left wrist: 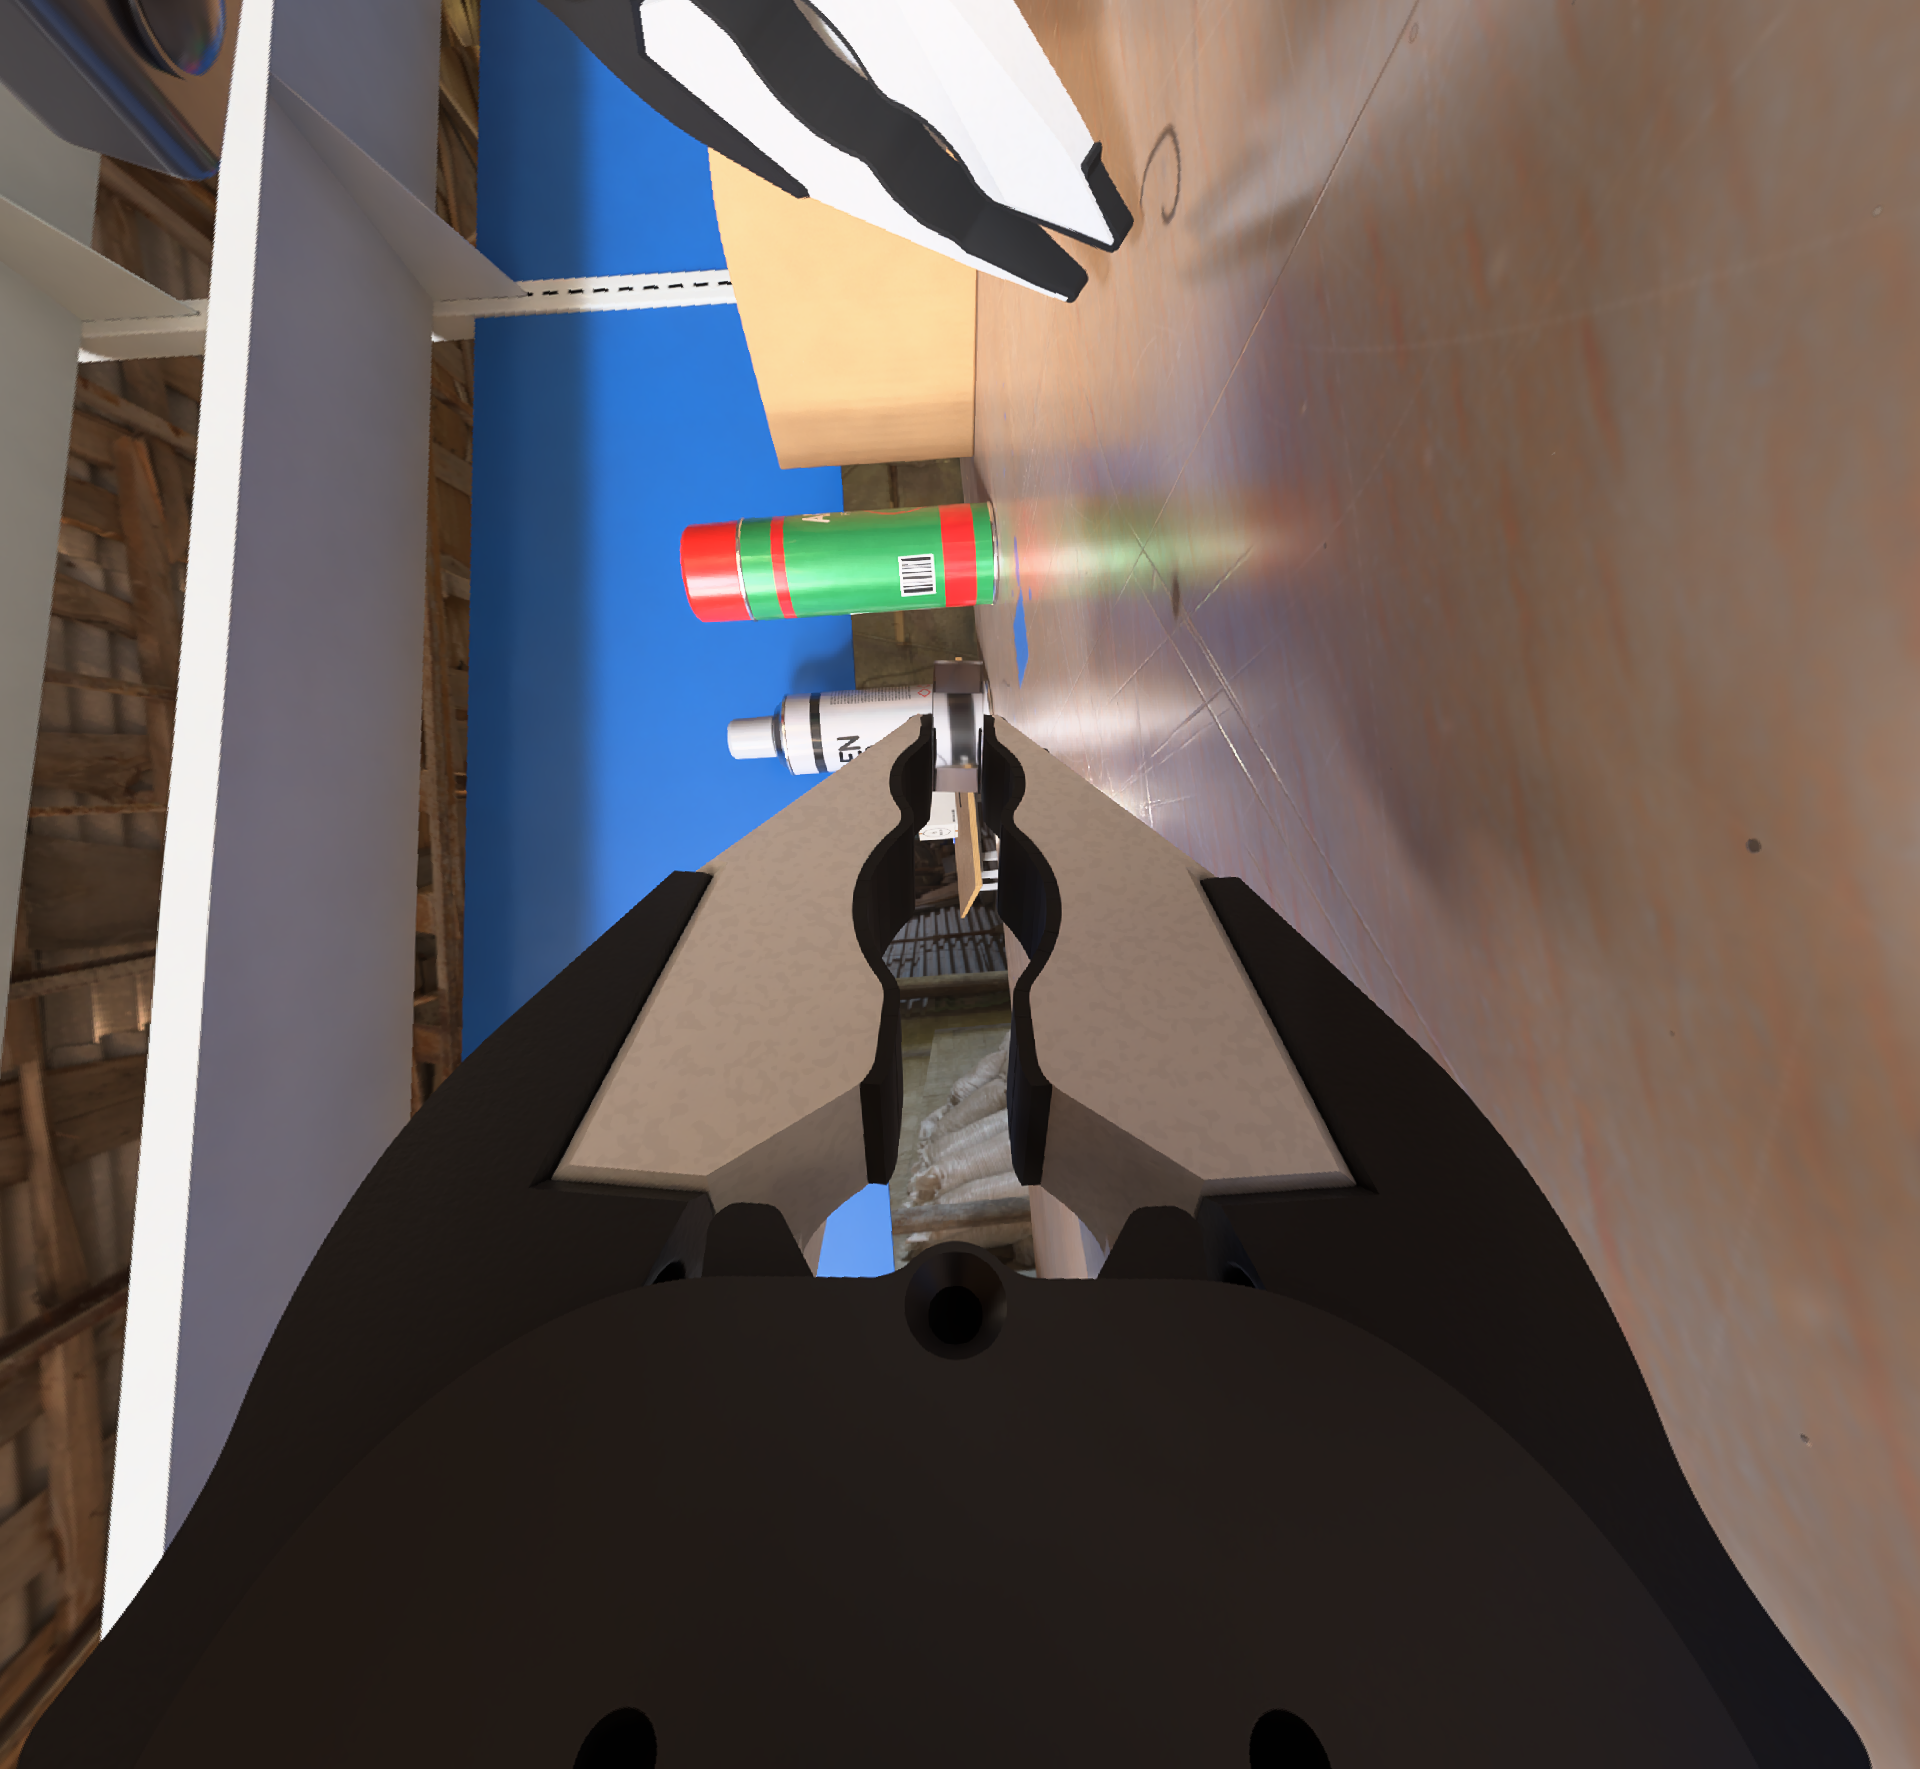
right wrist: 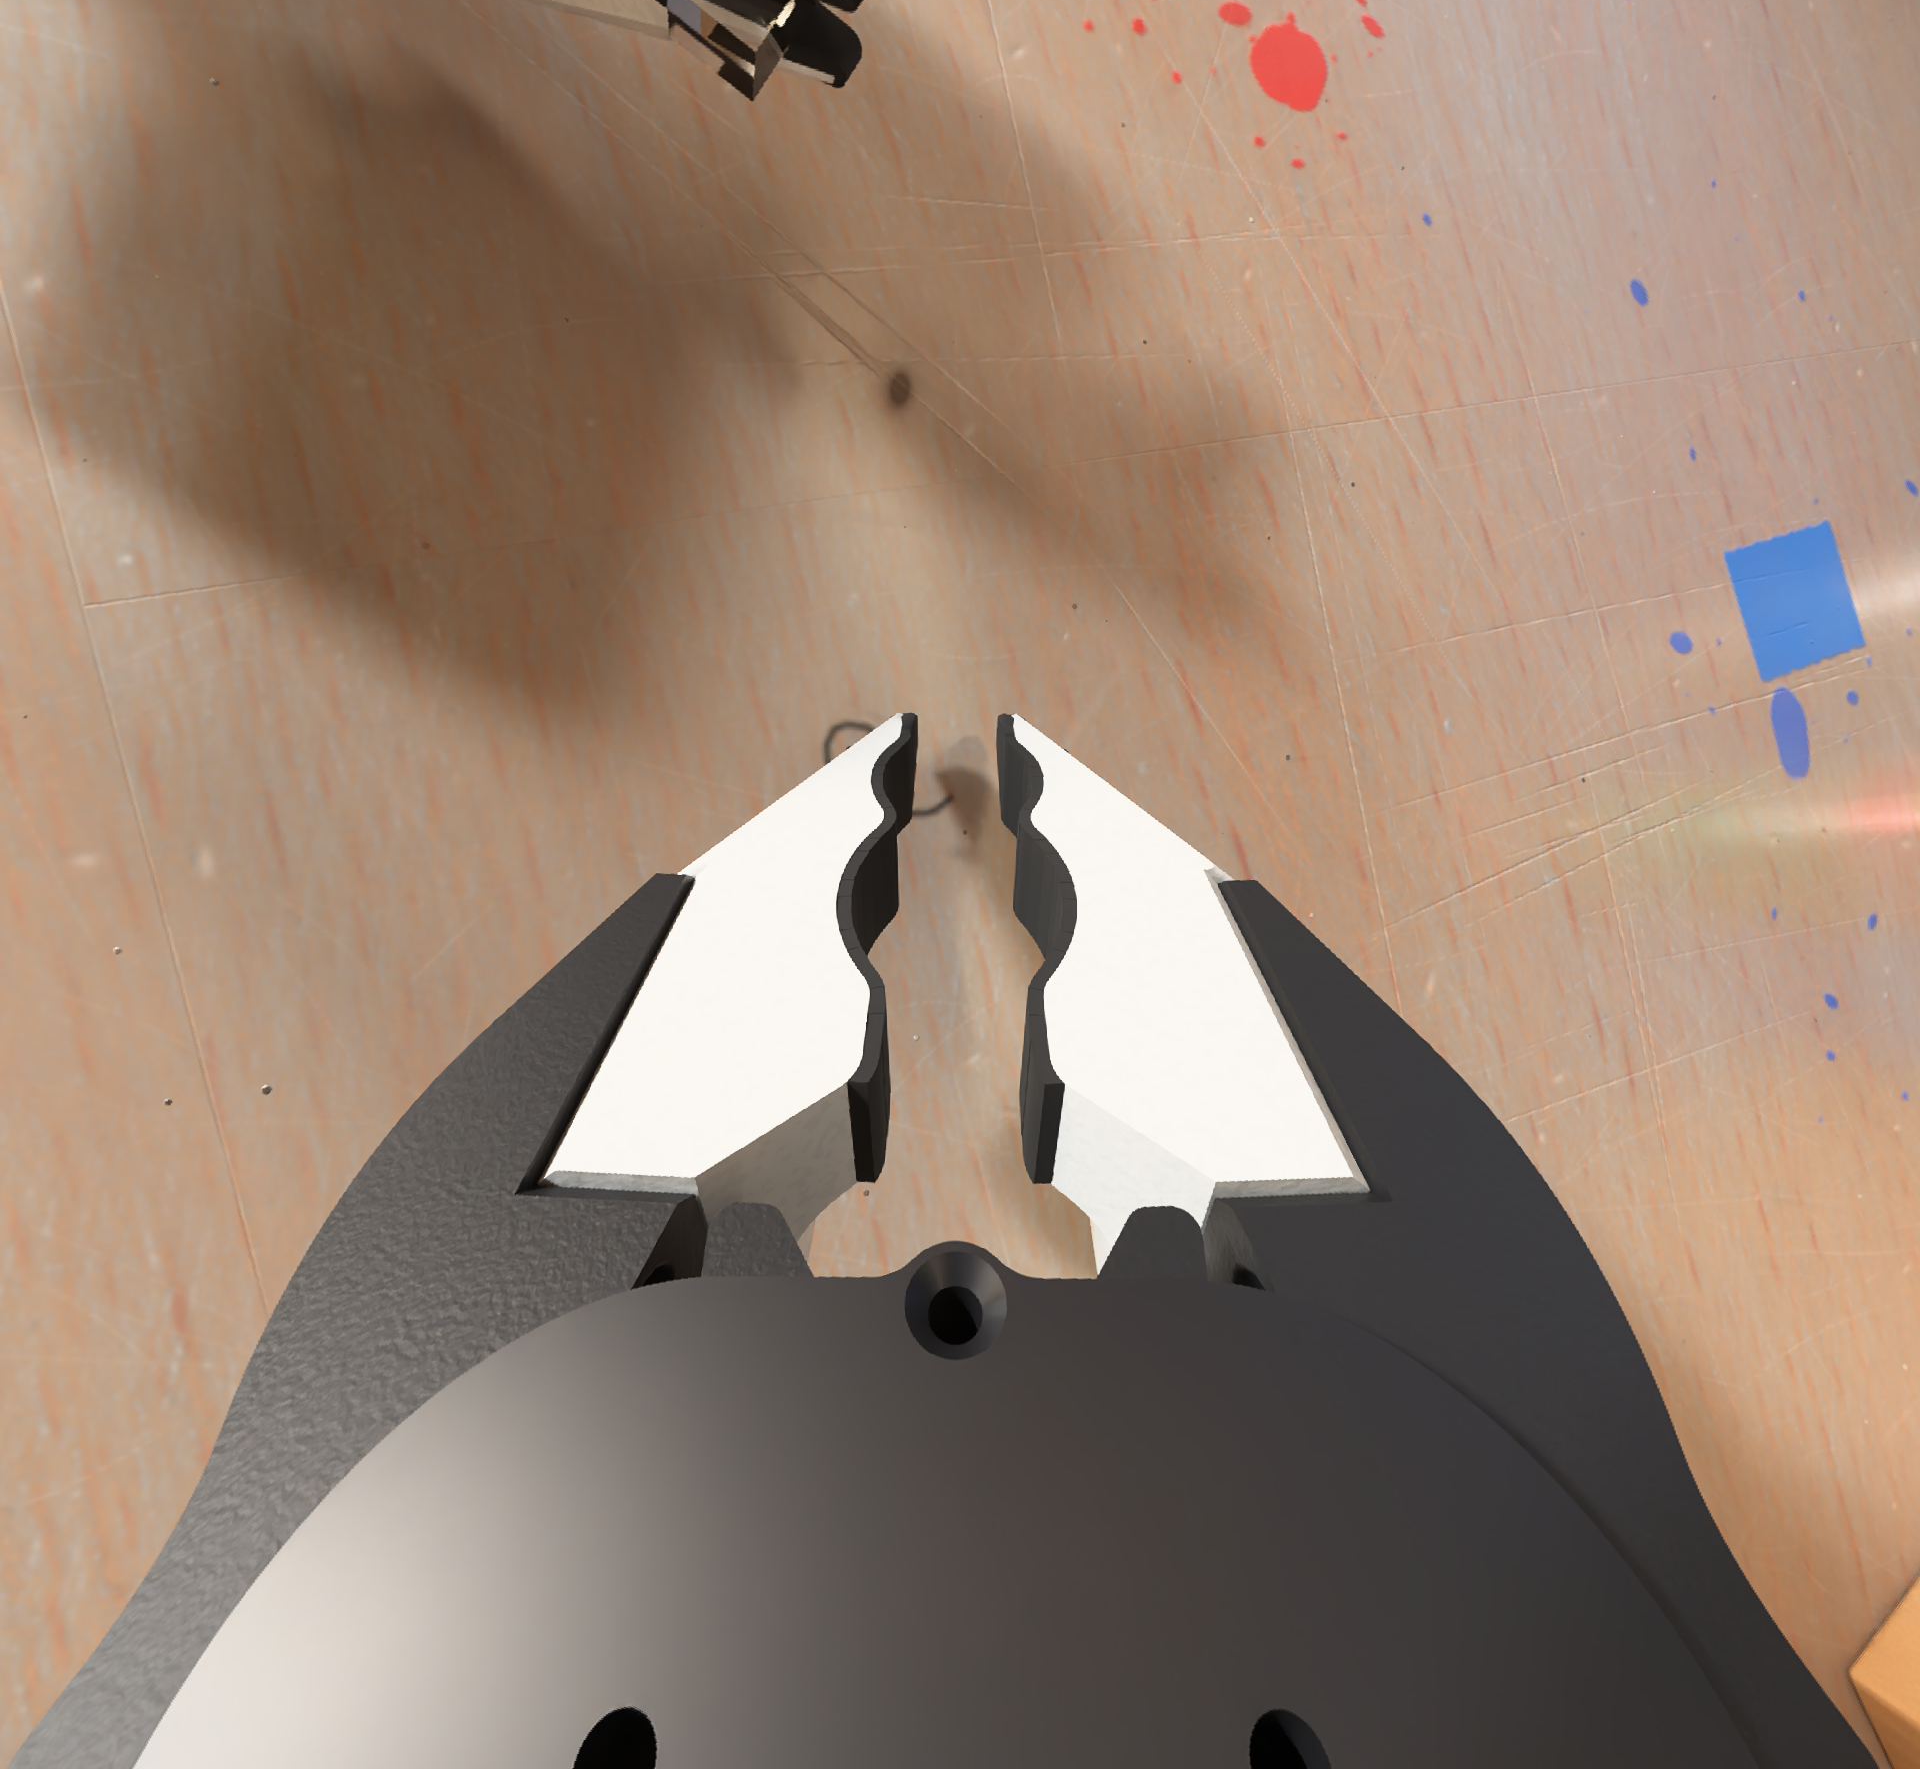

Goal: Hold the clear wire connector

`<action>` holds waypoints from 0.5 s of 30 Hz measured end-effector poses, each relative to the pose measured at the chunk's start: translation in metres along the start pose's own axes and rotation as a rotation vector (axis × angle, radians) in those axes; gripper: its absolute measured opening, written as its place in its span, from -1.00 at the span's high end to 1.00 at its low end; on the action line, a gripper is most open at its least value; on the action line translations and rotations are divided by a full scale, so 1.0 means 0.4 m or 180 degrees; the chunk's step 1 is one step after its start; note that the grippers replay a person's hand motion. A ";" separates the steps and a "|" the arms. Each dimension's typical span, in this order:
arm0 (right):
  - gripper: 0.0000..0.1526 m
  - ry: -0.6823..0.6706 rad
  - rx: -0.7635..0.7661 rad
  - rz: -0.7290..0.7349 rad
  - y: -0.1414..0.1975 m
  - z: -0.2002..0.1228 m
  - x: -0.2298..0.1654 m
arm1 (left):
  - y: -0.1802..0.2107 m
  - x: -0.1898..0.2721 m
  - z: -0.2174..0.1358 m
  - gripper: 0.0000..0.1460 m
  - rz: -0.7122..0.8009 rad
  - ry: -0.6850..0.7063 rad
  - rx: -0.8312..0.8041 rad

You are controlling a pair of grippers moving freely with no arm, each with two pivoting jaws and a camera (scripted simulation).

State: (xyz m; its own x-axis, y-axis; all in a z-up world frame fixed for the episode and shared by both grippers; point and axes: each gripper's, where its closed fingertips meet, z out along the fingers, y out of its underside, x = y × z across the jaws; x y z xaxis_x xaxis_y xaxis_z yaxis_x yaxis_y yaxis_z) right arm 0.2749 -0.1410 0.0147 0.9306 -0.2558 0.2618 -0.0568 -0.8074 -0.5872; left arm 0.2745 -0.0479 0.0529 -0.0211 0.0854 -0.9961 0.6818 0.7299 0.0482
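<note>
My left gripper (left wrist: 956,732), with tan fingers, is shut on the clear wire connector (left wrist: 958,717) at its fingertips and holds it above the wooden table (left wrist: 1507,784). In the right wrist view the same gripper (right wrist: 774,26) shows at the top left with the clear connector (right wrist: 732,36) between its tips, clear of the table. My right gripper (right wrist: 956,732), with white fingers, has its jaws a narrow way apart and holds nothing. It points down at the table (right wrist: 1351,472). It also shows in the left wrist view (left wrist: 1091,244) at the top.
A green and red spray can (left wrist: 842,566) and a white spray can (left wrist: 821,732) stand on the table beyond the connector. A tan box (left wrist: 862,348) stands farther along. Blue tape squares (right wrist: 1792,613) and red paint spots (right wrist: 1288,62) mark the table. White shelving (left wrist: 301,472) lies behind.
</note>
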 end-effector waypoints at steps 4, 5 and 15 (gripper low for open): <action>0.81 0.0003 -0.0002 0.0001 0.000 0.000 0.000 | 0.000 0.000 0.000 0.90 0.0001 0.0000 -0.0001; 0.81 0.0007 -0.0004 -0.0003 0.000 0.000 0.001 | 0.000 0.000 0.000 0.90 0.0000 0.0001 -0.0002; 0.81 -0.0043 -0.0005 0.0080 0.005 -0.002 0.000 | -0.002 -0.001 -0.002 0.90 -0.0011 -0.0018 0.0011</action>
State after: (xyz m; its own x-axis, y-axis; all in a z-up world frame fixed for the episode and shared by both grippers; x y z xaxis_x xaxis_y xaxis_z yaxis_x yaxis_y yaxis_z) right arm 0.2743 -0.1432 0.0140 0.9337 -0.2688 0.2365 -0.0807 -0.8017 -0.5923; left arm 0.2732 -0.0478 0.0533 -0.0192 0.0790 -0.9967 0.6843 0.7279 0.0445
